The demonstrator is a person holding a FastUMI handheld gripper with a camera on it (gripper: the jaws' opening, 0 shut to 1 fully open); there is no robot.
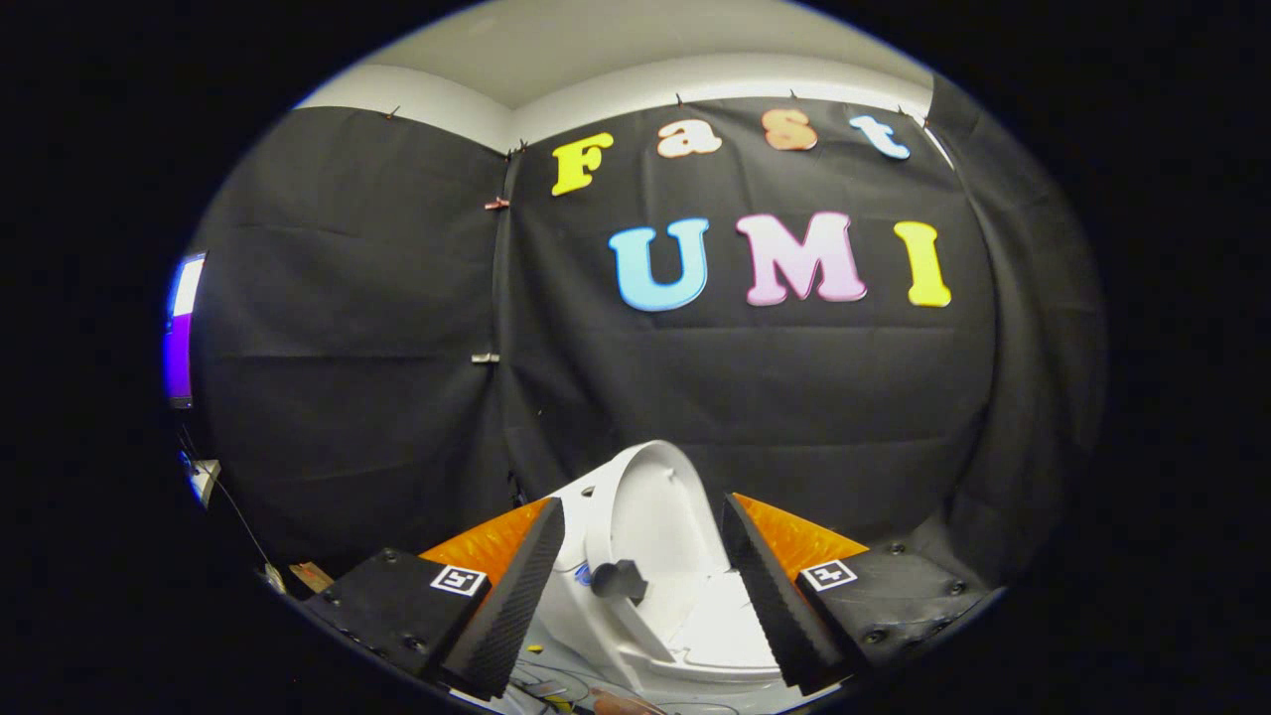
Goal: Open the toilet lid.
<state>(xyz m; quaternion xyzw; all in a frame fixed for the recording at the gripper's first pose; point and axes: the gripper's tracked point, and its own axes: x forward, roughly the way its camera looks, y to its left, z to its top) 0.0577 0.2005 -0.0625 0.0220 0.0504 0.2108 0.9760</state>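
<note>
At the bottom centre of the frame, the gripper (643,586) has its fingers spread wide and empty, and between them stands a white toilet (685,636) with its lid (650,506) raised upright against the black cloth wall (348,348).

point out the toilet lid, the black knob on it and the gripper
toilet lid (650,497): gripper view, on its raised white inner face.
black knob (621,579): gripper view, on the knob's body.
gripper (643,586): gripper view, midway between its open fingers.
</note>
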